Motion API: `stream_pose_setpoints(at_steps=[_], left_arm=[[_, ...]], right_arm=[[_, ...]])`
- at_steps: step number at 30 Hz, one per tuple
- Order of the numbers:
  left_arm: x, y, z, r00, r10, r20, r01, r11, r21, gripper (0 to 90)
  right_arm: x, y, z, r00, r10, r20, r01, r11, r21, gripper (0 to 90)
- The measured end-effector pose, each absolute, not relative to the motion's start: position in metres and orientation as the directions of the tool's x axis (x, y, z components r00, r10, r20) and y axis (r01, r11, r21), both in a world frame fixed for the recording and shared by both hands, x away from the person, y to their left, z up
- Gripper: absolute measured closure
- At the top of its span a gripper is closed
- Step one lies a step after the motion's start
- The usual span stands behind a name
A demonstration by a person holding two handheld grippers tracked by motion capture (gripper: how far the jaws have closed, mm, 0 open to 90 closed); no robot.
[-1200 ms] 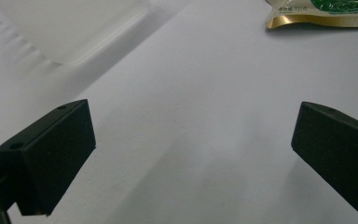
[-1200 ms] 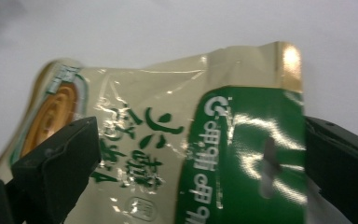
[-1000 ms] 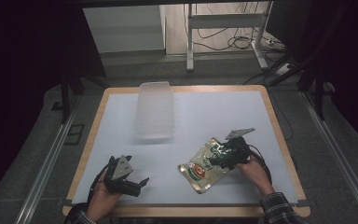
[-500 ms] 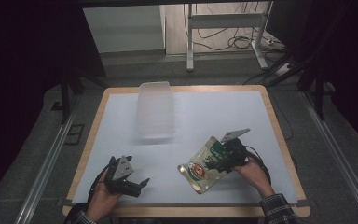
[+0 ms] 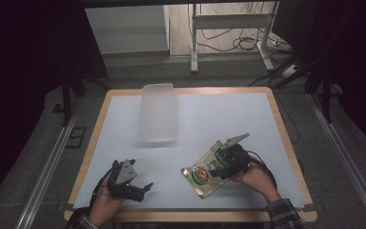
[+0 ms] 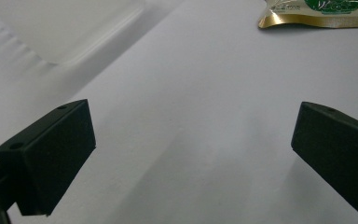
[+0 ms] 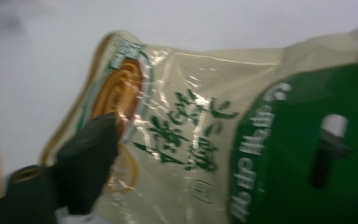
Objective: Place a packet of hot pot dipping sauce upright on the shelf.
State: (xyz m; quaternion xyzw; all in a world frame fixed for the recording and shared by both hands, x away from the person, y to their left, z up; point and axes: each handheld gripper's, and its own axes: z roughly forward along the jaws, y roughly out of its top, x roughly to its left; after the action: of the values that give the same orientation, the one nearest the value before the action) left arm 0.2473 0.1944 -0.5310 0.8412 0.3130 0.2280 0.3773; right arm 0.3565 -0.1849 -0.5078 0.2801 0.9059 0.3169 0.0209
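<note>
A glossy beige and green snack packet (image 5: 204,172) lies near the table's front right, its right end lifted off the sheet. My right gripper (image 5: 225,162) is shut on that end, its jaws having just been closing with the packet between them. In the right gripper view the packet (image 7: 191,135) stands close up, one black finger (image 7: 91,154) pressed on its face and the other hidden behind it. My left gripper (image 5: 145,187) rests open at the front left, holding nothing. Its jaws (image 6: 191,154) stand wide apart over bare sheet, with the packet's gold edge (image 6: 317,11) farther off.
A clear plastic container (image 5: 159,112) stands upside down at the back centre-left of the white table sheet (image 5: 228,119), and its corner (image 6: 60,28) appears in the left gripper view. A wooden rim (image 5: 190,90) borders the table. Dark floor and cables lie beyond.
My right gripper's jaws have closed in on the packet's right end, and that end has lifted slightly. The left hand has kept still.
</note>
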Motion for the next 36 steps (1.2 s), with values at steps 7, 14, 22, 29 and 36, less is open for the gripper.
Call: stream_pose_setpoints(at_steps=[7,14,22,29,36], left_arm=[[0.247,0.194,-0.531,0.701,0.698,0.150,0.354,-0.522,0.776,0.0],[0.247,0.194,-0.531,0.700,0.698,0.151,0.353,-0.522,0.776,0.0],[0.247,0.194,-0.531,0.697,0.701,0.148,0.353,-0.516,0.781,0.0],[0.247,0.194,-0.530,0.694,0.703,0.153,0.350,-0.516,0.782,0.0],[0.247,0.195,-0.530,0.691,0.706,0.155,0.350,-0.514,0.783,0.0]], right_arm=[[0.353,-0.176,-0.510,-0.847,0.528,0.066,0.465,0.674,0.573,56.8],[0.351,-0.172,-0.510,-0.834,0.546,0.078,0.487,0.663,0.569,82.5],[0.353,-0.173,-0.507,-0.826,0.551,0.115,0.508,0.640,0.576,88.1],[0.343,-0.173,-0.491,-0.849,0.527,0.040,0.430,0.643,0.634,87.9],[0.341,-0.175,-0.482,-0.848,0.526,0.070,0.438,0.620,0.651,88.4]])
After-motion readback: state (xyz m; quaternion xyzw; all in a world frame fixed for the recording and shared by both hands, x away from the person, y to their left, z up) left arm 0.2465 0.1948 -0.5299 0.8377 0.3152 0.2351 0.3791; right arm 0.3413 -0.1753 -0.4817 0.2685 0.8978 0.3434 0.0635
